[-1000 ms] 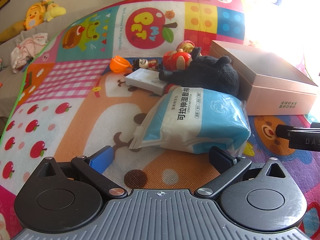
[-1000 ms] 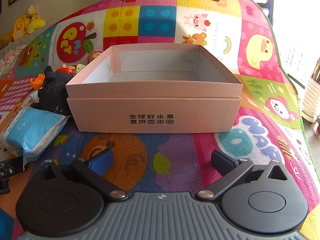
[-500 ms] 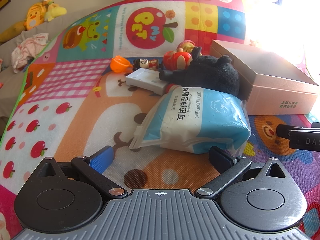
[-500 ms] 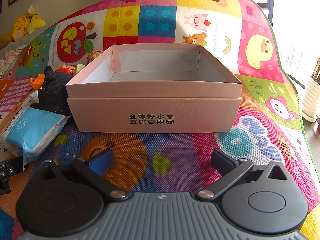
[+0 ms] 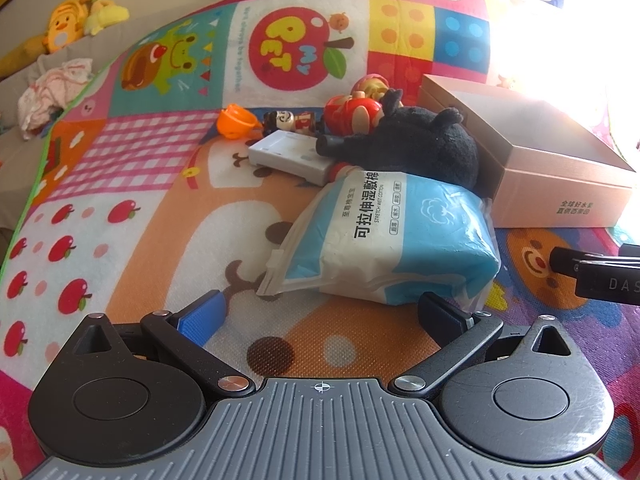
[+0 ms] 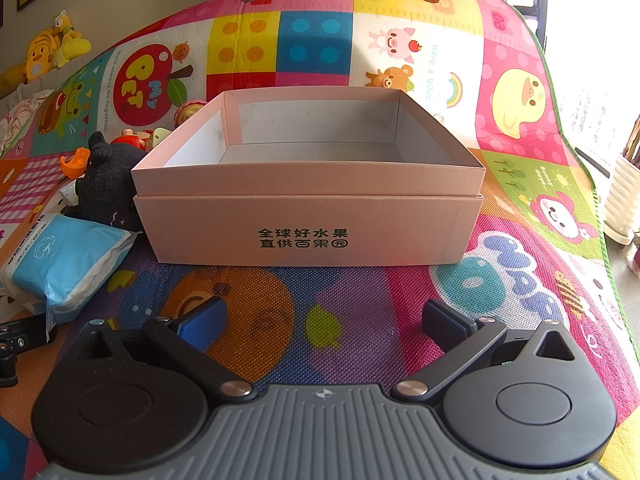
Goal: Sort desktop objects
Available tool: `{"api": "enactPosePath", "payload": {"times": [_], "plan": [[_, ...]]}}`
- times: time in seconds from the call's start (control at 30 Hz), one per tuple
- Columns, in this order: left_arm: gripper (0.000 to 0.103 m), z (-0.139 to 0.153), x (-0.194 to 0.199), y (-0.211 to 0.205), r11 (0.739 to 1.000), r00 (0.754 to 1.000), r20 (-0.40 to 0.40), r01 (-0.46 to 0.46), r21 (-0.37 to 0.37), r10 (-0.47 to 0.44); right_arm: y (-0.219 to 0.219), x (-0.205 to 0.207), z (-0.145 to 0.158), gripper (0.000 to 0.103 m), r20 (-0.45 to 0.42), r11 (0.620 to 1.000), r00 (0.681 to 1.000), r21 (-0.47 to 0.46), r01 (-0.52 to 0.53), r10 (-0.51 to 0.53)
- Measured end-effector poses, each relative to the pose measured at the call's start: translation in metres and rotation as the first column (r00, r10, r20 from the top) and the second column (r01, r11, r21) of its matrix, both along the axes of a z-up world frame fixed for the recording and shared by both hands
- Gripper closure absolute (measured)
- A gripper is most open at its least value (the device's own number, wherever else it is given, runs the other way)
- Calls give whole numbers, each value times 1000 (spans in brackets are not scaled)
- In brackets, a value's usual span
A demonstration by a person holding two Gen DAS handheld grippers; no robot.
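Note:
My left gripper [image 5: 322,314] is open and empty, just short of a blue-and-white wet cotton pack [image 5: 392,236] lying on the play mat. Behind the pack lie a black plush toy [image 5: 420,144], a white flat box [image 5: 292,156], a red round toy [image 5: 352,114], a small figurine [image 5: 286,120] and an orange cup [image 5: 236,122]. My right gripper [image 6: 322,320] is open and empty, facing an empty pink cardboard box [image 6: 308,228]. The pack [image 6: 68,264] and plush [image 6: 112,184] show left of the box.
The colourful play mat [image 5: 140,216] covers the floor. A sofa with yellow plush toys [image 5: 72,24] and crumpled cloth [image 5: 52,92] stands at the far left. A white planter [image 6: 622,200] stands off the mat at right. The right gripper's tip [image 5: 596,276] shows at the left view's right edge.

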State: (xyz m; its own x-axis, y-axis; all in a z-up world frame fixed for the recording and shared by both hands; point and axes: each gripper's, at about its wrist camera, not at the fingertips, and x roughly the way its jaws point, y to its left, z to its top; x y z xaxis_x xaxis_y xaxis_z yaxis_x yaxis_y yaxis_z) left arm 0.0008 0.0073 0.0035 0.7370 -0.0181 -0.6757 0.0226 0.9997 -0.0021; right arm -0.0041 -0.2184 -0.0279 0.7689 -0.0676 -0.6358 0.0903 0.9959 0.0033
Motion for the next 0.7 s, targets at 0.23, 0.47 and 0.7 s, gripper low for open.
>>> {"api": "enactPosePath", "payload": {"times": [0.23,0.47,0.7], "plan": [[0,0,-1,-3,1000,1000,7,-3,7,3,2,-1,-1,0,-1,1000,1000,-4,0,0],[0,2,-2,-3,1000,1000,7,2,2,-2,0,0,-2,0,-49,999,998,7,-36,36],[0,8,12,-10,993,993,-7,117,-25,-117,-3,2,1,0,-91,996,992,0,-92,92]]}}
